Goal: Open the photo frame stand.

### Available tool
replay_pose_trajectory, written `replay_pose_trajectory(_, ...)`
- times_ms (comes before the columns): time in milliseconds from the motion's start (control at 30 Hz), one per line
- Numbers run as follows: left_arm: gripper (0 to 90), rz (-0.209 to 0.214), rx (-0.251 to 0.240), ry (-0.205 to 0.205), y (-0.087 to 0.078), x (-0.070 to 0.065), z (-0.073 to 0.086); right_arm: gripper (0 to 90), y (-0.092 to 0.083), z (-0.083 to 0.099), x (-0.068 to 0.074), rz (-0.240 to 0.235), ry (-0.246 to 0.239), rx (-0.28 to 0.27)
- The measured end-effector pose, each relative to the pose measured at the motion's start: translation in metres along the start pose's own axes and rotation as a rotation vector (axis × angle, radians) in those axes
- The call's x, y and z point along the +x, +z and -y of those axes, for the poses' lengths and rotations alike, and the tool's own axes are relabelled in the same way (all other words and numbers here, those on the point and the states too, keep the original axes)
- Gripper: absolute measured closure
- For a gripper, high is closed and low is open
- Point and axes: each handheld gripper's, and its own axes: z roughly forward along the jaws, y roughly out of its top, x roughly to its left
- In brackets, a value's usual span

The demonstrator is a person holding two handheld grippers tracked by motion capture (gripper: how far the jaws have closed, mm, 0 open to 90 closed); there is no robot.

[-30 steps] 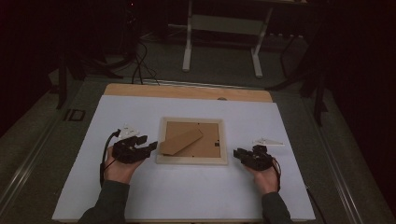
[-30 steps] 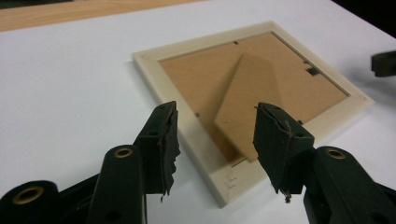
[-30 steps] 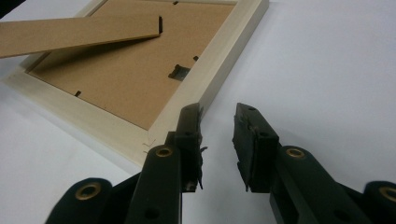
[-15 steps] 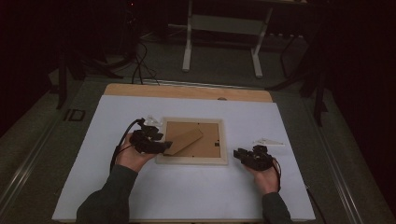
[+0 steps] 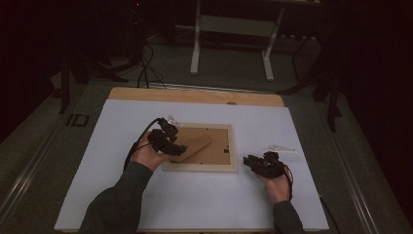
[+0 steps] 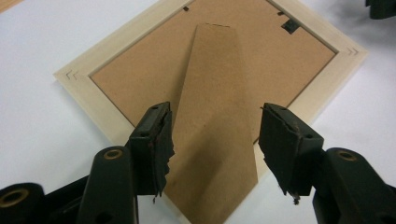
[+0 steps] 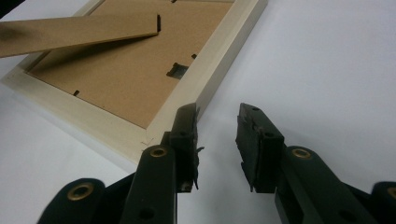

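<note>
- Left hand-held gripper [image 5: 179,147] hovered over the near-left corner of the pale wooden picture frame [image 5: 199,167], jaws apart and just widened further, pressing on nothing.
- Straddled the brown cardboard easel strut [image 6: 212,135] between those jaws, pads [image 6: 156,140] clear of both its edges.
- Lay face-down near the middle of the white-covered bench [image 5: 302,200], brown backing board [image 6: 149,70] upward, strut hinged open and raised off it.
- Ran lengthwise straight away from the left hand-held gripper, wide free end nearest it, narrow hinged end toward the frame's middle.
- Right hand-held gripper [image 5: 249,161] rested just beside the frame's near-right corner, jaws half apart and lately eased wider, empty, outside the rim.
- Judged the left the better placed for the strut: a plain close across its width.
</note>
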Motion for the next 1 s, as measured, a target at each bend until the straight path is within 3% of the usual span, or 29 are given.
replay_pose_trajectory(267,34.9,-0.004,0.02,0.039,0.012,-0.003,-0.011,67.0,0.0,0.001,-0.001,0.004,0.006,-0.001)
replay_pose_trajectory(467,34.4,0.008,0.053,0.024,0.022,-0.002,-0.015,66.6,0.0,0.001,0.0,0.003,0.005,0.003)
replay_pose_trajectory(800,30.7,0.015,0.124,0.036,0.041,-0.002,-0.018,66.0,0.001,0.001,0.0,-0.001,0.012,0.0)
replay_pose_trajectory(1000,30.8,0.049,0.146,0.031,0.049,0.003,-0.018,65.6,0.001,0.001,0.0,-0.004,0.01,0.001)
